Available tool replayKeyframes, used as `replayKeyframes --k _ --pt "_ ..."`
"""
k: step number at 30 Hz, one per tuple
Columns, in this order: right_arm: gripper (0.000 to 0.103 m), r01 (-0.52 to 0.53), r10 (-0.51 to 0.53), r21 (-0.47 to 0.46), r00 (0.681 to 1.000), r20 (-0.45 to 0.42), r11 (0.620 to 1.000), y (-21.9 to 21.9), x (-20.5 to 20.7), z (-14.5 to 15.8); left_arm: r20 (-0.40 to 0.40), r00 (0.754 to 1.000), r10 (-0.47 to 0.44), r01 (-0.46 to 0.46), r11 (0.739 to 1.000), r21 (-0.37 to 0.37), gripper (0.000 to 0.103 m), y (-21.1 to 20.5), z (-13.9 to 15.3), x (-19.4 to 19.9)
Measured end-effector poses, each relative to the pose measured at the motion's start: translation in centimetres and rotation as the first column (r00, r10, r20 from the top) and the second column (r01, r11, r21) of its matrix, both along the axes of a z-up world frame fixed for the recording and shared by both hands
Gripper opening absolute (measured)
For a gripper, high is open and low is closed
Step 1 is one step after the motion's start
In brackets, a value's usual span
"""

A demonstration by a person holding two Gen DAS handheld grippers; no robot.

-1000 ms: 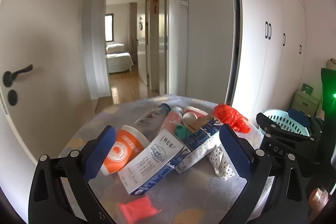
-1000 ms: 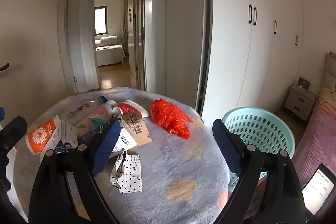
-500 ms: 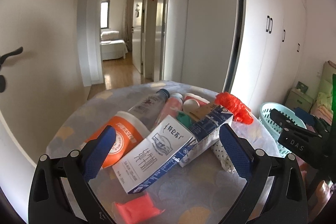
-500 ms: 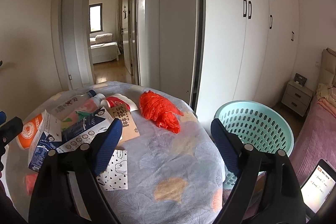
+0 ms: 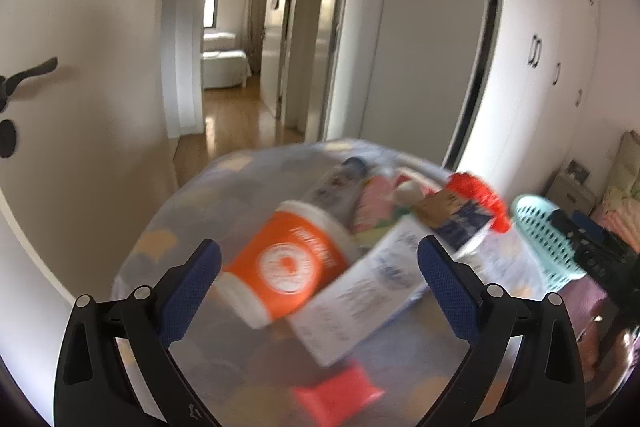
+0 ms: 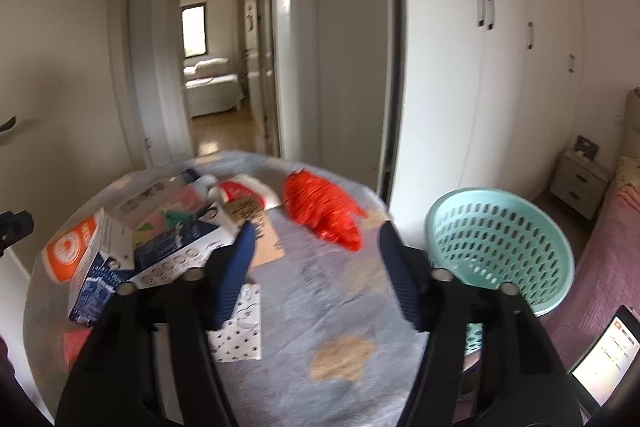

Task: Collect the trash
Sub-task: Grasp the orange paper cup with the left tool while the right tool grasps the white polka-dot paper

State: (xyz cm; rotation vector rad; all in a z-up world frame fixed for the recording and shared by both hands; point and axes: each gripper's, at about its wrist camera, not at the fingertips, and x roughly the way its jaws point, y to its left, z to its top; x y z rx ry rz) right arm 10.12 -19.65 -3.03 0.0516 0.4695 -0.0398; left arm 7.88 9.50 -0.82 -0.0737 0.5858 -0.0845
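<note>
L gripper (image 5: 318,267) spread wide over the table (image 5: 192,227), nothing pinched; orange cup (image 5: 286,265) lies on its side betw. its fingers, white carton (image 5: 360,295) just beside it. R gripper (image 6: 316,255) closing, half-spread, nothing betw. its jaws; red bag (image 6: 322,207) on table ahead, apart from the pads. Teal basket (image 6: 500,247) stands on the floor to the table's right. Left view blurred.

Both the left gripper (image 5: 319,269) and the right gripper (image 6: 314,253) are showing black plastic frames, silver screws at the joints and textured blue finger pads (image 5: 444,277).
</note>
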Motion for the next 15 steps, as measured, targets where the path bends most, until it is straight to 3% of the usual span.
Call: replayKeyframes --k 4,9,15 --pt "0.050 -0.052 0.055 0.050 0.997 -0.058 0.997 0.8 0.6 -1.2 -0.080 0.996 -0.031 0.033 0.999 0.029 0.091 2.2 -1.3 2.7" --pt "0.051 -0.097 0.106 0.081 0.986 -0.129 0.992 2.4 0.8 -3.5 -0.202 0.971 -0.126 0.119 0.992 -0.046 0.085 3.9 -4.1 5.7" --pt "0.066 -0.150 0.167 0.101 0.968 -0.188 0.984 4.7 1.3 -5.2 -0.281 0.944 -0.172 0.145 0.983 -0.114 0.078 4.0 -6.7 7.9"
